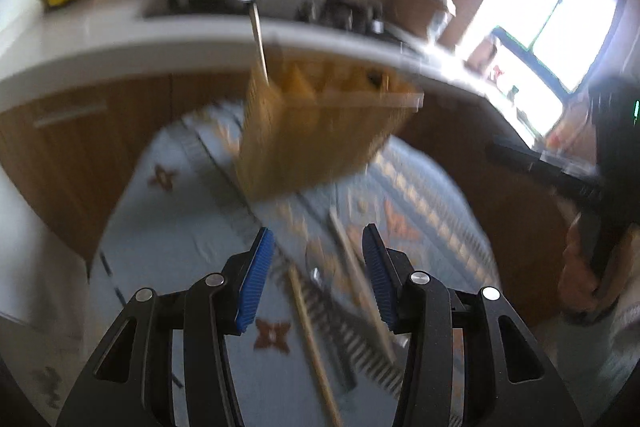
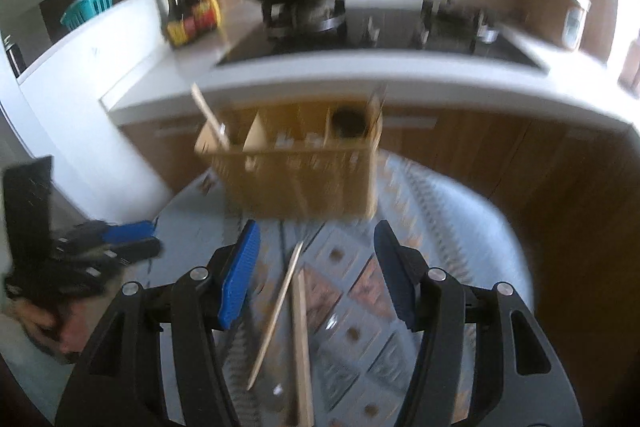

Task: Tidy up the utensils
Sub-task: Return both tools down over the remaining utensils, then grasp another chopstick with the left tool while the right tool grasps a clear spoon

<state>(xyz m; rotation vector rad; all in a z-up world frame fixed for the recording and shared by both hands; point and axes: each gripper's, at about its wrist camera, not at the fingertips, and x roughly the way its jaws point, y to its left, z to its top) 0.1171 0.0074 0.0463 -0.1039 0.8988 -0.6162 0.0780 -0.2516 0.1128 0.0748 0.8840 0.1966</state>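
The largest thing before me was the round counter (image 2: 472, 227) under its patterned blue cloth, and I took the caddy (image 2: 296, 179) on it as my landmark. That caddy was a tan, slotted box with several compartments, standing toward the far side of the counter. One pale utensil (image 2: 210, 123) already leaned out of its left-end compartment, and something dark sat in the right-end one; blur kept me from saying what.

On the near side of the caddy, flat on the cloth, lay two wooden sticks. The thinner stick (image 2: 276, 311) ran aslant, its far tip pointing at the caddy. The flatter stick (image 2: 302, 343) lay just beside it to the right, and their far ends looked close to touching, though I could not tell for sure. A clear or shiny piece seemed to lie near them, too smeared to name.

My right tongs (image 2: 316, 275) hovered above those sticks, fingers apart and holding nothing. My left tongs (image 1: 318, 279) were likewise apart and empty, above the same sticks (image 1: 352, 267) on the near side of the caddy.

I judged the sticks light, stiff and fairly smooth, so weight was no worry but rolling and slipping were. Lying flat on soft cloth, they would give the pads little to bite under. I reckoned the best hold was across the width near the middle of one stick, so it would not tip when lifted, with enough length left free to drop end-first into a compartment.
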